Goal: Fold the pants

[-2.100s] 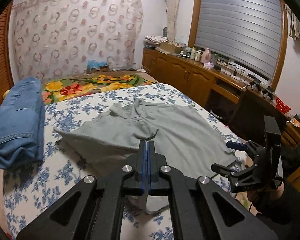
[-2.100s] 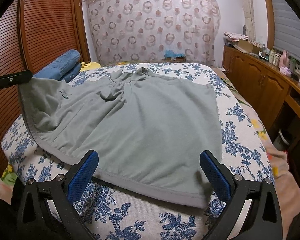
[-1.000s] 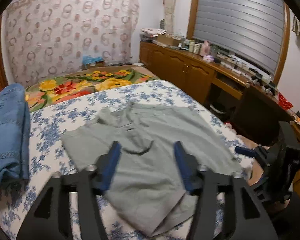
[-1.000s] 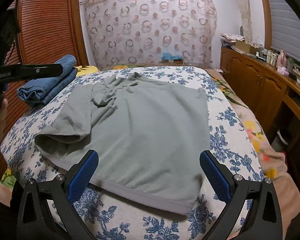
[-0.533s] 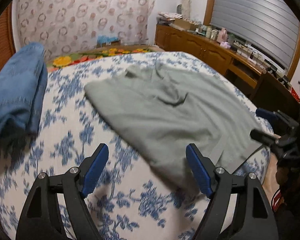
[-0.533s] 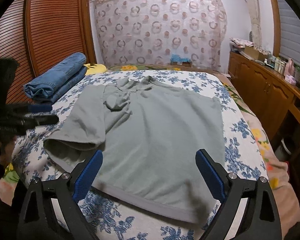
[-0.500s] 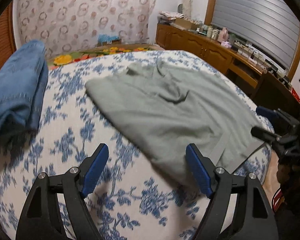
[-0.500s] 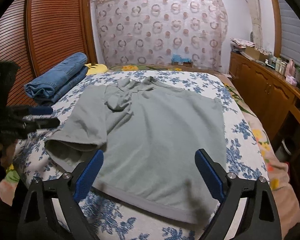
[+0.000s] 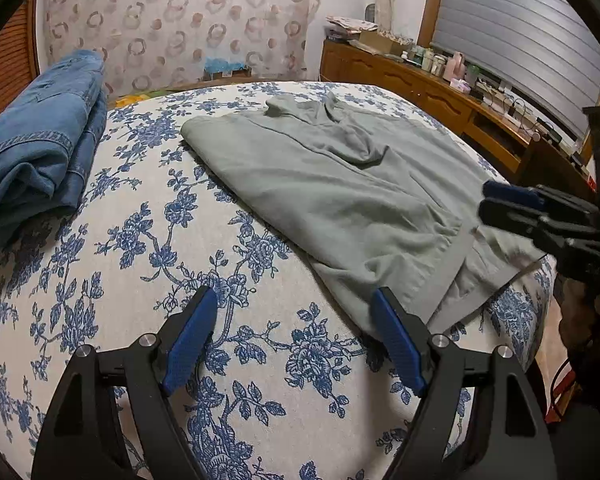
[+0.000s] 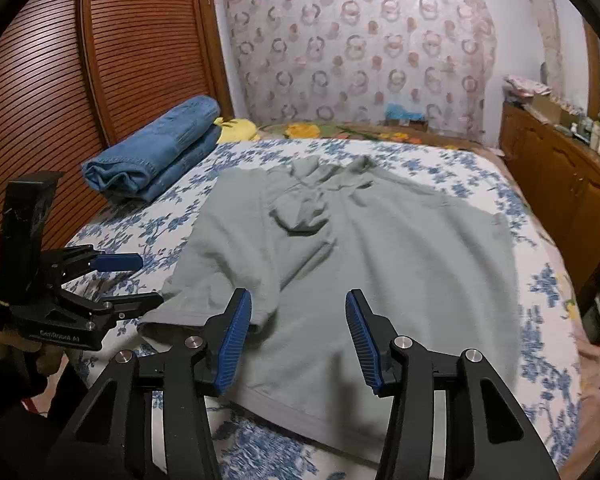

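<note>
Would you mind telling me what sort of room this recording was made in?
Most likely a home bedroom: a bed with a blue-flowered cover, folded jeans beside a wooden louvred wardrobe door, and a low cabinet cluttered with bottles.

Folded jeans (image 10: 156, 156) lie on the floral bedspread (image 9: 140, 240) beside a louvred wardrobe (image 10: 100, 60)

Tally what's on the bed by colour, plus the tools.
Grey-green garment: 1
Blue denim garment, folded: 1
Tools: 2, left tool open over bare bedspread, right tool closing above the grey-green hem, nothing gripped
Total: 4
</note>
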Demonstrator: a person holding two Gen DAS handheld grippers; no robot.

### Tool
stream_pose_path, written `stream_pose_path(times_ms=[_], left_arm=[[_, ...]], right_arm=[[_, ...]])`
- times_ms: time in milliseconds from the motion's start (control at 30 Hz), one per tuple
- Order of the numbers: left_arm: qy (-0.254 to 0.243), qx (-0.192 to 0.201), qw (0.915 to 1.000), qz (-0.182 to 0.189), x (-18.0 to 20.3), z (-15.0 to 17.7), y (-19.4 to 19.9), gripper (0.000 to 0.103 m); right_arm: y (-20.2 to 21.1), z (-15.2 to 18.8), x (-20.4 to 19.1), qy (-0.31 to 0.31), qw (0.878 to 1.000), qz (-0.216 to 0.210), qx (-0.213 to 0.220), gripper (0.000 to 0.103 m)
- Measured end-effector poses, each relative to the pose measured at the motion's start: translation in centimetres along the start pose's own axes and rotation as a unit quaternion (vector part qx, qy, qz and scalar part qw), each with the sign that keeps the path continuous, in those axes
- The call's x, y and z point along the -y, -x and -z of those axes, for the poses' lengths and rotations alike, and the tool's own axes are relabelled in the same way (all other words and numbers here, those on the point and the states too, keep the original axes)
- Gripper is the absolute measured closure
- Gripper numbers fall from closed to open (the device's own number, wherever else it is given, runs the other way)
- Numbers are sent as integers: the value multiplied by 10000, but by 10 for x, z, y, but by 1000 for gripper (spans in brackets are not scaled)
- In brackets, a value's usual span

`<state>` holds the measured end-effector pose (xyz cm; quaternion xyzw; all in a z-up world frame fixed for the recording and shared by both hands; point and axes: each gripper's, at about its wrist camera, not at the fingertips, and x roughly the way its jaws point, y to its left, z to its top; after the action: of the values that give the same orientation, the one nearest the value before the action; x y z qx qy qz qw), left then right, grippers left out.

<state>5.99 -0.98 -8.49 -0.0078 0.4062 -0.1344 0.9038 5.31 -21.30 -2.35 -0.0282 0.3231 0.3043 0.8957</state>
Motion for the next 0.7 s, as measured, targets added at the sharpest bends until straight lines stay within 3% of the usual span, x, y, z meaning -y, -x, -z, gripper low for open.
stream_pose_path(times_ms=[367,600,700], left_arm=[[46,105,9999,22,-1,3,2,23],[101,121,9999,58,-1,3,4,23],[195,50,9998,95,-3,1,6,23]], right_arm=[[-42,-11,7,-94,9976,-460,-503,63],[-53,-15,6,-98,9965,-577,-589,92],[-46,-18,6,-104,9976,-540,-429,97]])
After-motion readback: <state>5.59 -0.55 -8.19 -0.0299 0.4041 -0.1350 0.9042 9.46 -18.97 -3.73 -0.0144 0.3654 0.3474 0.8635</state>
